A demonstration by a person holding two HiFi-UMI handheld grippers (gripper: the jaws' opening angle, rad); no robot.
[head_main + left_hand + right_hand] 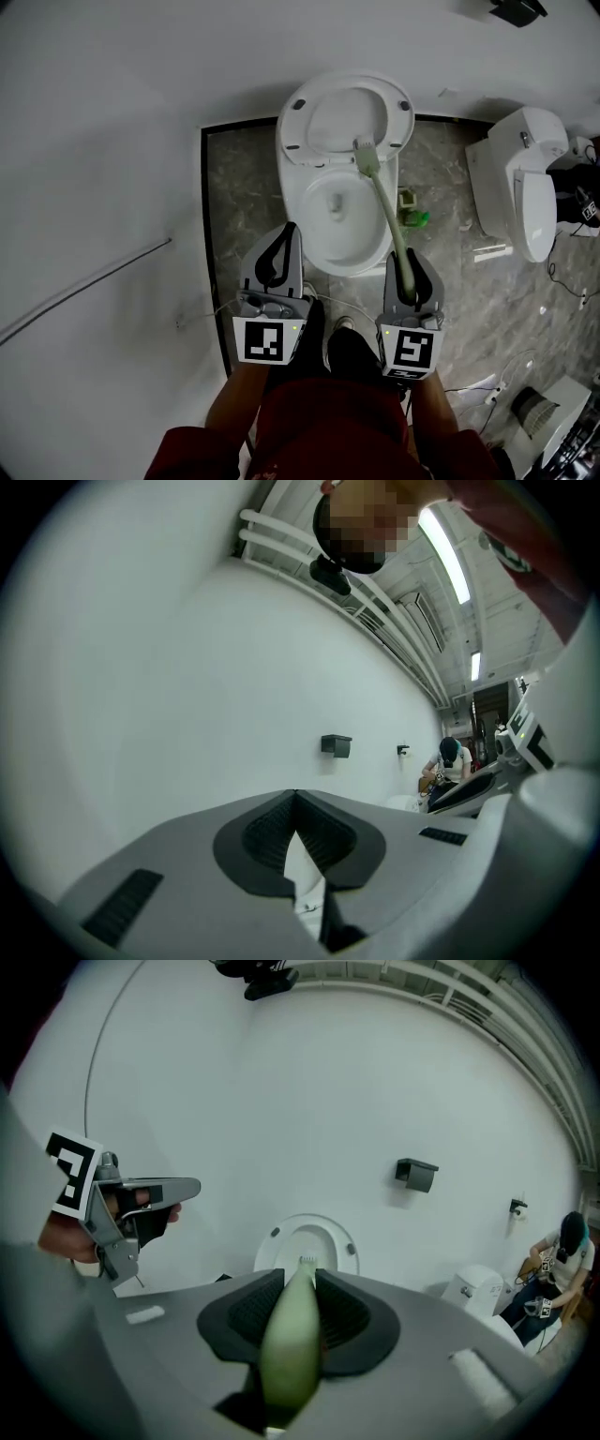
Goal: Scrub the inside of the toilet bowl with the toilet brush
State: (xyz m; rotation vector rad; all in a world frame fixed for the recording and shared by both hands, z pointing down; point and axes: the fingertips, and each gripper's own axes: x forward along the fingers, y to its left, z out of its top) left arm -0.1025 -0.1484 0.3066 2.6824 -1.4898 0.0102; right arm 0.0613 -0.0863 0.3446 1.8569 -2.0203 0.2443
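Note:
A white toilet [323, 246] stands in front of me with its lid [348, 112] raised and its bowl [339, 208] open. My right gripper [403, 262] is shut on the pale green handle [387, 211] of the toilet brush. The brush head [366, 156] is held up over the back rim, near the hinge. In the right gripper view the handle [291, 1354] runs out between the pads toward the lid [305, 1246]. My left gripper [289, 234] is shut with nothing in it, left of the bowl's front. It [296, 796] faces a bare white wall.
A second white toilet [523, 178] stands at the right. A small green object [411, 212] and a white strip [492, 251] lie on the marble floor [239, 206] between them. The white wall is close on the left. A seated person [451, 762] is far off.

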